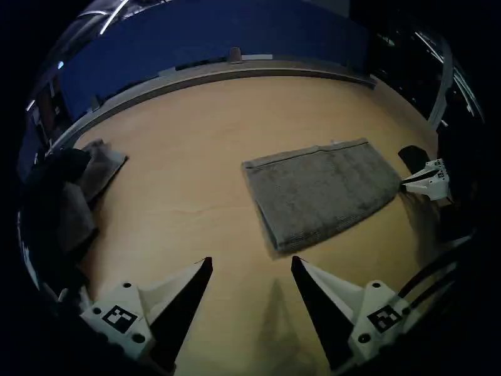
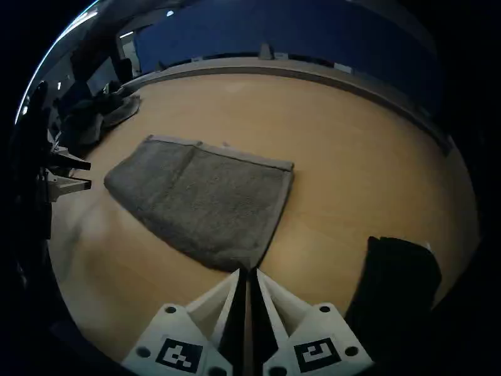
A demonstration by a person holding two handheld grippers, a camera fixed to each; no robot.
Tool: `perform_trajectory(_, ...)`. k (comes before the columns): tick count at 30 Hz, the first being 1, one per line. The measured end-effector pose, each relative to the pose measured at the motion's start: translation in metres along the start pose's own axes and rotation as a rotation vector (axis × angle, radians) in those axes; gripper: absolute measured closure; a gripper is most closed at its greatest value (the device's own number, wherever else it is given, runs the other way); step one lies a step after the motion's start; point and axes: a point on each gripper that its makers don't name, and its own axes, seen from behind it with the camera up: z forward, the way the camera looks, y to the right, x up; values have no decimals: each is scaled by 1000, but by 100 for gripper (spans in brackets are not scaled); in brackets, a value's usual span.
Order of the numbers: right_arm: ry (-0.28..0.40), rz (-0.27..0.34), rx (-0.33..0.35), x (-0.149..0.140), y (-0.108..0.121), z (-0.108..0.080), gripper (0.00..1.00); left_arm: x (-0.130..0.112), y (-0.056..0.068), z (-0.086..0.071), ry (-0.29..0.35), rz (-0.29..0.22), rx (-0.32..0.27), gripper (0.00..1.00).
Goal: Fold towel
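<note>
The grey towel (image 1: 322, 191) is lying folded on the wooden table (image 1: 181, 182), at 2 o'clock from the left gripper (image 1: 250, 258), whose tongs are gaping wide. The right gripper (image 2: 248, 272), tongs pressed narrow, is sitting at the towel's 6 o'clock corner. A further fold is probably starting, calling for a firm corner pinch.

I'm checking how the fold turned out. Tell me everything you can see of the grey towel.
The grey towel looks like terry cloth, folded into a flat, layered rectangle with a hemmed band along its far edge. It lies on the wooden table. The shut right gripper meets one corner; whether it pinches cloth is unclear. The open left gripper hangs clear.
</note>
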Motion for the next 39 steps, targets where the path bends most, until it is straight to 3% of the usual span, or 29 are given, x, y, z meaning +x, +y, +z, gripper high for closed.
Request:
perform_trajectory(18, 44, -19, -10, 20, 1, -12, 97, -3, -12, -6, 0, 0, 19, 6)
perform_trajectory(39, 107, -115, 4, 71, -18, -22, 97, -11, -32, -23, 13, -21, 53, 6)
